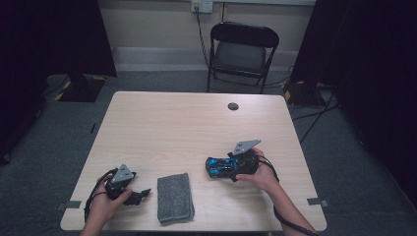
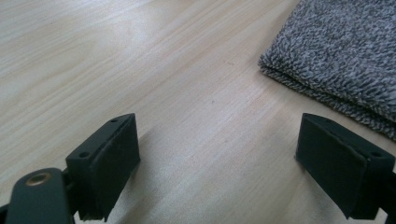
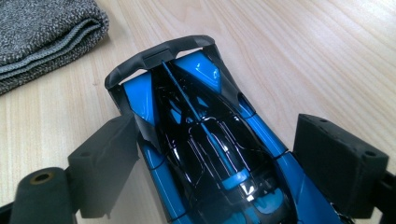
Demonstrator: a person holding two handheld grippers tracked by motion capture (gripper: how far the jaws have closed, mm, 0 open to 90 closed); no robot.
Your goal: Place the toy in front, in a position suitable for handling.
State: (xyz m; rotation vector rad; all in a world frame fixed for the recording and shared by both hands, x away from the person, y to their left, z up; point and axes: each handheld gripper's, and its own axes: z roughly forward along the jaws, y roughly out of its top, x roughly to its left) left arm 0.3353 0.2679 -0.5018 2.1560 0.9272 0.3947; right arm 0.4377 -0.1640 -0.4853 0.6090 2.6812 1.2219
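A blue and black toy racing car [image 1: 222, 167] [image 3: 205, 135] lies on the light wooden table [image 1: 187, 128], right of the middle near the front. My right gripper [image 1: 227, 167] [image 3: 224, 163] stands open with the car between its jaws. One jaw is against the car's side and a gap shows at the other. A folded grey towel [image 1: 175, 196] [image 2: 345, 51] [image 3: 42, 32] lies at the front, left of the car. Just left of the towel, my left gripper [image 1: 140, 195] [image 2: 229, 168] rests low over bare wood, open with nothing between its jaws.
A black folding chair [image 1: 241, 49] stands behind the table's far edge. A round dark grommet [image 1: 233, 106] sits in the tabletop near the back. Dark stands and cables [image 1: 314, 113] occupy the floor at both back corners.
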